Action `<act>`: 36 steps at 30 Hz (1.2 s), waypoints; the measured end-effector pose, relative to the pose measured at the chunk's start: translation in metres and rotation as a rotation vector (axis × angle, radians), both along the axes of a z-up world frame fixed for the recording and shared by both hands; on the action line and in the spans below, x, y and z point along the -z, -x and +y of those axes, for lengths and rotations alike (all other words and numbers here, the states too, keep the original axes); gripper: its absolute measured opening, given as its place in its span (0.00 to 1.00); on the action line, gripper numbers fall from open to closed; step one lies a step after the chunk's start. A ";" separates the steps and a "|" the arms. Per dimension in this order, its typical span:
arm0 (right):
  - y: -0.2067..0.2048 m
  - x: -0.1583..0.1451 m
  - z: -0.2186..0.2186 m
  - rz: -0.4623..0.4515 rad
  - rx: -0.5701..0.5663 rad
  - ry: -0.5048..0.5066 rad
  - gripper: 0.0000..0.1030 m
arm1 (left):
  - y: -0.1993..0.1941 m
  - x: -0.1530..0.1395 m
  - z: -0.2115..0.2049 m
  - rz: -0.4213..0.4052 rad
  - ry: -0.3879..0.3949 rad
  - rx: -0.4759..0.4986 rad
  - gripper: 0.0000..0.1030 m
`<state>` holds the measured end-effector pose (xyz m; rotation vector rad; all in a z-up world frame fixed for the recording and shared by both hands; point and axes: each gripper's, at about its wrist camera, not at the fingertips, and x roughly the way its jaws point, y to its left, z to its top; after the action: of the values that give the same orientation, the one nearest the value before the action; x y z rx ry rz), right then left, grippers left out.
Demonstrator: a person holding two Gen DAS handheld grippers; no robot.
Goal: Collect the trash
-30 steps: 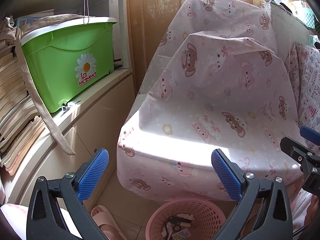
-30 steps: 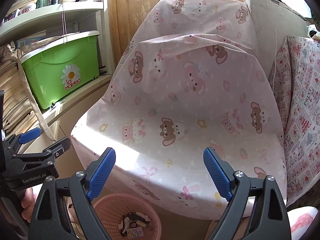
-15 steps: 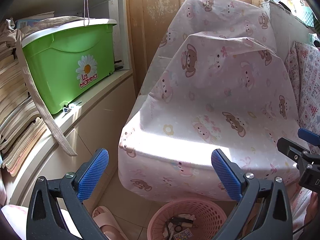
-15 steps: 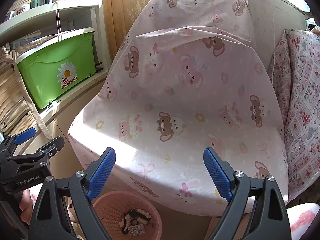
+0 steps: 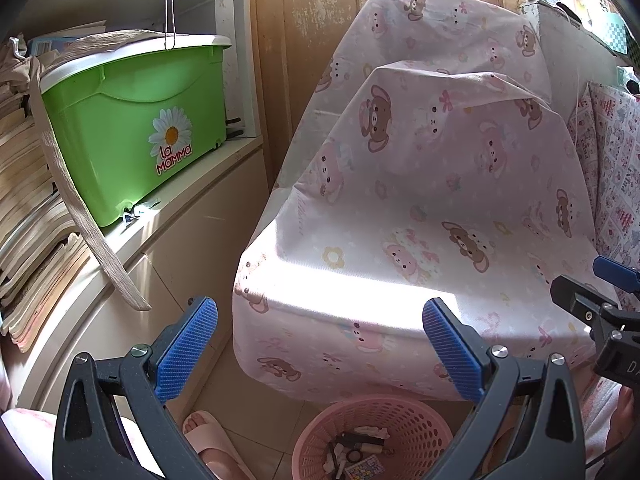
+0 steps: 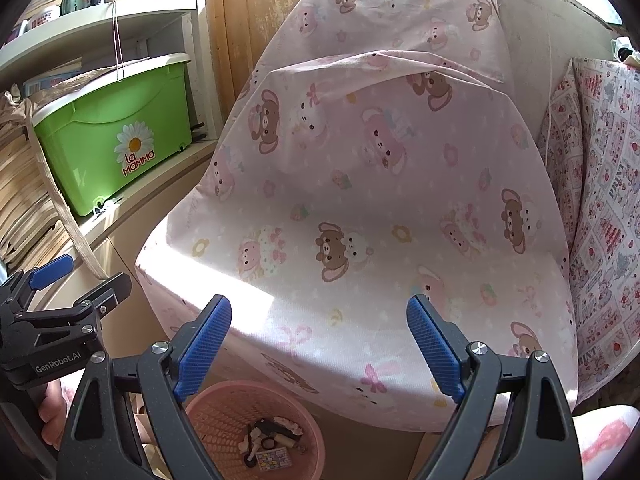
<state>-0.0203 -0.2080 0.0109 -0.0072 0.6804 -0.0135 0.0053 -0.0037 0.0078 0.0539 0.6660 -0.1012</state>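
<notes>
Left gripper (image 5: pixel 320 344): we hold it above the floor with its blue-padded jaws spread wide and nothing between them; it points at the front edge of the covered furniture.
Right gripper (image 6: pixel 319 346): we hold it level with the left one, jaws likewise spread wide and holding nothing; in the left wrist view its black body shows at the right edge.
Pink basket (image 5: pixel 374 436): a perforated round basket on the floor, just in front of the covered furniture and below both grippers; in the right wrist view it sits at the lower left, partly behind the left finger.
Trash (image 6: pixel 270 442): small mixed scraps lie in the bottom of the basket, among them dark pieces, pale crumpled bits and a small printed card; we cannot tell each item apart.
Pink sheet (image 6: pixel 380 200): printed with bears and flowers, it drapes over bulky furniture; sunlight falls across its front edge.
Green bin (image 5: pixel 132 128): marked with a daisy and "La Mamma", it stands on a white shelf at the left, beside stacked papers (image 5: pixel 24 208).
Wooden door (image 5: pixel 320 40): it stands behind the sheet.
Slippered foot (image 5: pixel 204 430): on the floor left of the basket.
</notes>
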 end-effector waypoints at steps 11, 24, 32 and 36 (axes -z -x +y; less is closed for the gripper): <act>0.000 0.001 -0.002 0.003 0.006 -0.007 0.88 | 0.000 0.002 -0.001 0.001 -0.007 0.000 0.99; 0.000 0.001 -0.003 0.004 0.006 -0.005 0.88 | 0.000 0.002 -0.001 0.002 -0.010 0.005 0.99; -0.001 0.001 -0.003 0.005 0.007 -0.007 0.88 | 0.000 0.001 -0.002 0.002 -0.014 0.004 0.99; 0.000 0.001 -0.003 0.005 0.007 -0.007 0.88 | 0.000 0.001 -0.002 0.004 -0.010 0.001 0.99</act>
<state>-0.0202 -0.2115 0.0103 0.0023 0.6851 -0.0175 0.0054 -0.0059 0.0065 0.0633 0.6707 -0.0995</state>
